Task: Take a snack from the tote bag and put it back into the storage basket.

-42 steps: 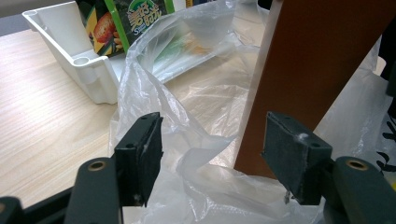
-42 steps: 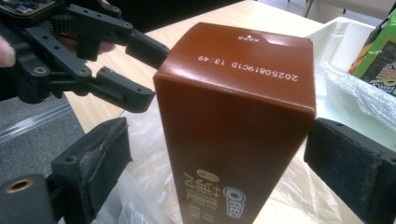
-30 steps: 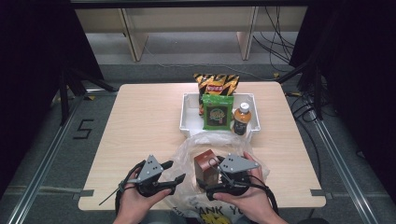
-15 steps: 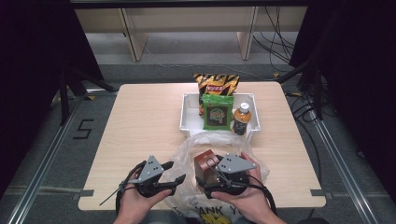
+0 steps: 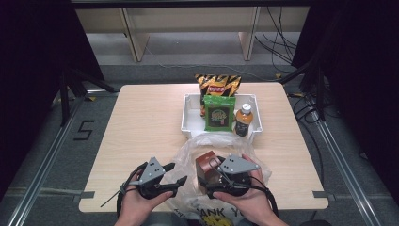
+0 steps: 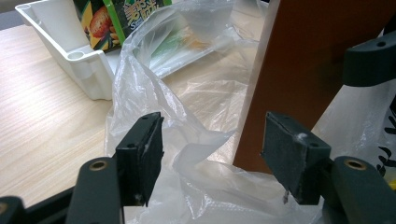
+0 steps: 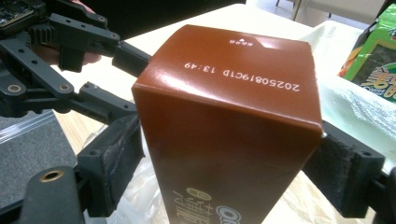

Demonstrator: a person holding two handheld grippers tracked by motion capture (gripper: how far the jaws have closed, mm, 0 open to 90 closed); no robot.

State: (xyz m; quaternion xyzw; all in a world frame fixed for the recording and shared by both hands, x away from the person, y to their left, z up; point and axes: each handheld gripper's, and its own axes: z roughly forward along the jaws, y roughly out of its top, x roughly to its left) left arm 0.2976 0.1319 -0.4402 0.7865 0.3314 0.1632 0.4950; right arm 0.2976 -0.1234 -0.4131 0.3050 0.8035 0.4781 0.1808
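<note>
The right gripper [image 7: 224, 172], held in the person's right hand [image 5: 244, 200] at the near edge of the table, has its two black padded jaws on either side of a tall, glossy reddish-brown cardboard box [image 7: 229, 121]. The jaws have just been closing with the box between them; both pads sit against its side faces, so the box is grasped across its width. The box stands upright, long axis vertical, closed top flap uppermost, inside the mouth of a crumpled clear plastic bag [image 5: 197, 150]. Upside-down white print on the top flap reads "20250819C1D 13:49"; white characters lower on the front face are cut off and unreadable.

The left gripper [image 6: 212, 156], in the left hand [image 5: 141, 202], has its jaws spread wide. A fold of the bag's film lies between them, touched by neither pad, and the box stands just beyond its right-hand jaw.

The bag lies on a pale wood-grain table [image 5: 141, 122]; black letters on its near end read in part "ANK YO". Beyond it stands a white plastic tray [image 5: 190, 117] holding a green snack packet [image 5: 219, 113], a dark bottle with an orange cap [image 5: 243, 118], and an upright black-and-orange crisp bag [image 5: 218, 85] at the far rim; their labels are too small to read.
</note>
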